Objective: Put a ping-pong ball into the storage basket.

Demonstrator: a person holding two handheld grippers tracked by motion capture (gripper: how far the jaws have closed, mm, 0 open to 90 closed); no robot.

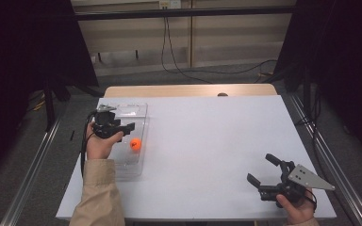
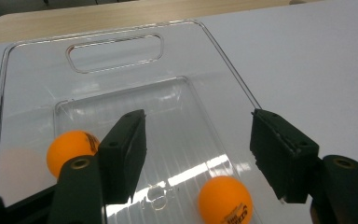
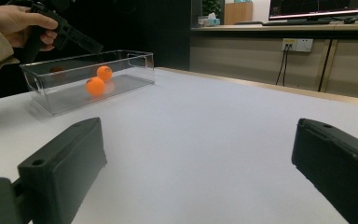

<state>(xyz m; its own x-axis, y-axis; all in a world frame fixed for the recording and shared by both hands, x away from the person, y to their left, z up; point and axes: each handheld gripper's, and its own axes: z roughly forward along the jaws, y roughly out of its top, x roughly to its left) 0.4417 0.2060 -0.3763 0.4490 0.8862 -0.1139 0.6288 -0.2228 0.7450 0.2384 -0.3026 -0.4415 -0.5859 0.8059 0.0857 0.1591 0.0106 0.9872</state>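
Black left gripper spread, holding nothing, above clear bin; right gripper spread.

Two orange balls sit inside a clear plastic box at the left side of the white table. The box is a long, shallow, see-through bin with straight walls and a slot handle cut into its far end; it stands upright and open at the top. One ball rests on the ribbed floor near the right-hand wall, dark print across its lower side. The other ball lies near the opposite wall, also printed. They are apart, not touching.
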